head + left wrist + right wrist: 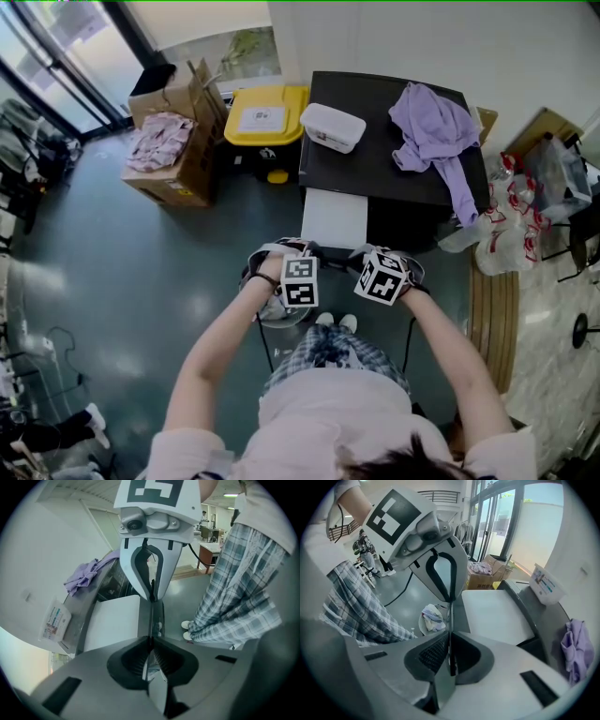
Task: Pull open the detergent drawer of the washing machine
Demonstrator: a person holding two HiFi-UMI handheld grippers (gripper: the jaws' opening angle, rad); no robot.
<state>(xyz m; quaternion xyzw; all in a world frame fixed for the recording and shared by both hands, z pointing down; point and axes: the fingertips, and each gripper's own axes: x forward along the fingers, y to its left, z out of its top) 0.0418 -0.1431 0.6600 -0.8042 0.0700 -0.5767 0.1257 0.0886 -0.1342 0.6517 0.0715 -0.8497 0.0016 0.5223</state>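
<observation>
Cardboard is showing first at the far left, where an open box (178,150) is sitting on the grey floor with pink clothes (157,141) spilling over its rim. Just beside it, a yellow-lidded bin (265,120) is standing against the black washing machine (375,169). The white detergent drawer (335,217) is sticking out from the machine's front toward the person, near its left corner. The left gripper (151,641) is pinching the drawer's thin front edge, its jaws pressed together on that lip, and a basin of laundry (432,617) is lying on the floor below it. The right gripper (450,637) is facing it from the other end of the same edge, jaws likewise clamped tight on the lip. On the machine's top, a white plastic container (332,127) is resting left of a crumpled purple garment (436,127), whose sleeve is hanging over the front. Clear plastic bags (506,220) are piling up at the right.
</observation>
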